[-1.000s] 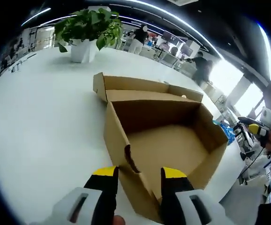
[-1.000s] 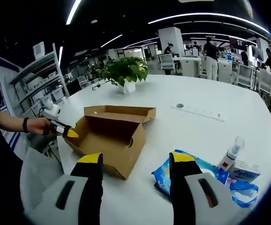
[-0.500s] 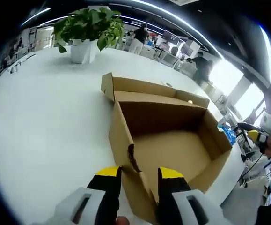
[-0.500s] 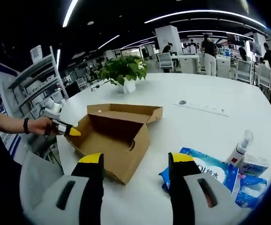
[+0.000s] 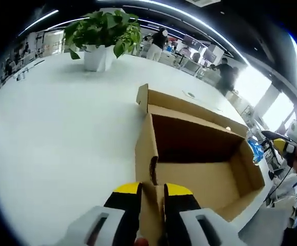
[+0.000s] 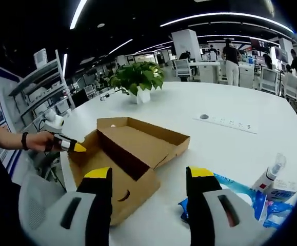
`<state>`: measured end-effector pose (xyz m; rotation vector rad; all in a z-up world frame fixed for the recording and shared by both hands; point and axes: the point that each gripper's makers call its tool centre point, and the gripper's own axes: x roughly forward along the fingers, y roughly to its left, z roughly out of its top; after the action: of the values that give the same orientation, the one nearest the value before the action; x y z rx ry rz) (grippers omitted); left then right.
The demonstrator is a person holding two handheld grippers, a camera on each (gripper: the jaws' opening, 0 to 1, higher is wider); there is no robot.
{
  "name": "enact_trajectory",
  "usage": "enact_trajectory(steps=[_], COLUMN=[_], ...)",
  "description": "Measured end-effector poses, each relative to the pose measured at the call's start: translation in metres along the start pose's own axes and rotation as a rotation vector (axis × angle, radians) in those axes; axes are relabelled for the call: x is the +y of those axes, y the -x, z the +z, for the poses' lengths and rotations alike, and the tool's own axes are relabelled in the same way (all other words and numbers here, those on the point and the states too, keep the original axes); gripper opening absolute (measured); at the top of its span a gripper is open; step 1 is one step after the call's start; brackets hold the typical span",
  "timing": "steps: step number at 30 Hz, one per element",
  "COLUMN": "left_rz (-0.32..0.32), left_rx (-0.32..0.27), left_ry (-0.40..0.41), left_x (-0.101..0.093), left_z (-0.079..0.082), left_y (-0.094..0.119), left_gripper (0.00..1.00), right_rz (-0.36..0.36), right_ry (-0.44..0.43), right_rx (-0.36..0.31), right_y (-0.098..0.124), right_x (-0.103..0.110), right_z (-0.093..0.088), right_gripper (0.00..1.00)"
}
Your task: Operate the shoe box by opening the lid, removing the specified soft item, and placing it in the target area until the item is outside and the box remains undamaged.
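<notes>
Cardboard shoe box [image 5: 199, 154] lies open on the white bench [image 5: 61, 128], its near wall pinched by the left tool [image 5: 152, 190].
Its jaws stand narrow, closed on the thin brown edge; in the right gripper view the left tool [image 6: 75, 147] meets the same box [image 6: 133, 148] at its far corner. Bare bench spreads wide to the box's left, toward a potted plant [image 5: 104, 36]. Box interior looks empty, lid folded back flat. Right tool [image 6: 149, 177] hangs with jaws wide apart and nothing between them, above the box's near edge; a blue soft pack [image 6: 240, 192] lies just beside the box, a spray bottle [image 6: 270, 174] past it. Office desks and strip lights stand behind.
</notes>
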<state>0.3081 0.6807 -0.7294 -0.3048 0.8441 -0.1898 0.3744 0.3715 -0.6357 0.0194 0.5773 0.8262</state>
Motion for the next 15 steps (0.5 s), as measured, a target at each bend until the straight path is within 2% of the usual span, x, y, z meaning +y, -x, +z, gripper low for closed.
enact_trajectory(steps=[5,9,15], left_rz=[0.019,0.044,0.052], left_rx=[-0.012,-0.007,-0.007], left_ry=[0.007,-0.052,-0.042], left_x=[0.000,-0.002,-0.002], left_z=[-0.001,-0.002,-0.004], left_y=[0.001,0.001,0.001], left_gripper=[0.12,0.10,0.10], right_rz=[-0.012,-0.044,-0.067], right_ry=[-0.012,-0.020,-0.062], right_rx=[0.004,0.045,0.042], right_y=[-0.012,-0.023,-0.038], right_x=[-0.005,-0.017,-0.032], right_z=[0.004,0.000,0.007], right_gripper=[0.55,0.52,0.53])
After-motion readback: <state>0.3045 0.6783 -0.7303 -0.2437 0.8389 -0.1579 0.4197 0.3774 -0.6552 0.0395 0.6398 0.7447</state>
